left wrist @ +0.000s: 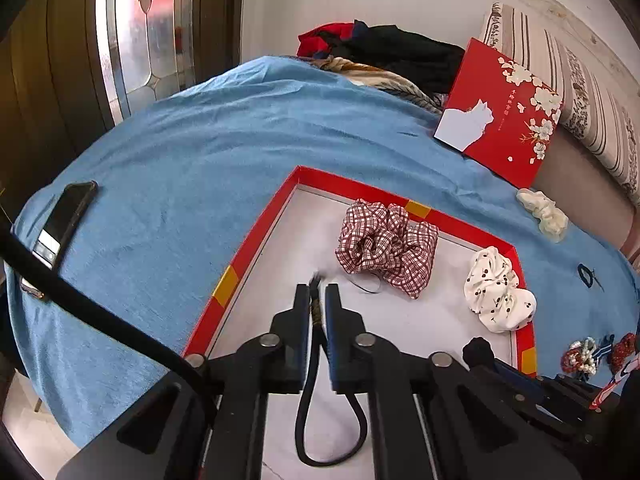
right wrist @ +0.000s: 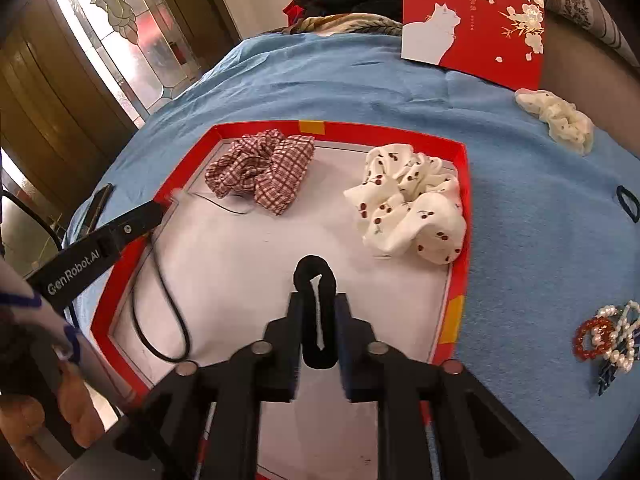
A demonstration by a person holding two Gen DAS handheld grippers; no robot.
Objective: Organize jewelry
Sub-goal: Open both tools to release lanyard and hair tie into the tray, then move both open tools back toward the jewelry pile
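Both grippers grasp hair ties over the red tray (right wrist: 460, 208), the left gripper (left wrist: 317, 294) pinching a thin black cord tie (left wrist: 316, 400), the right gripper (right wrist: 318, 304) a thick black hair tie (right wrist: 318, 312); releasing carelessly could snag either loop on the fingers or tangle them.

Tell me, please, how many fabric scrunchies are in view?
3: the red plaid scrunchie at the far side of the red box, the cherry-print scrunchie in its right corner, and a cream scrunchie outside on the blue blanket. Others may be hidden.
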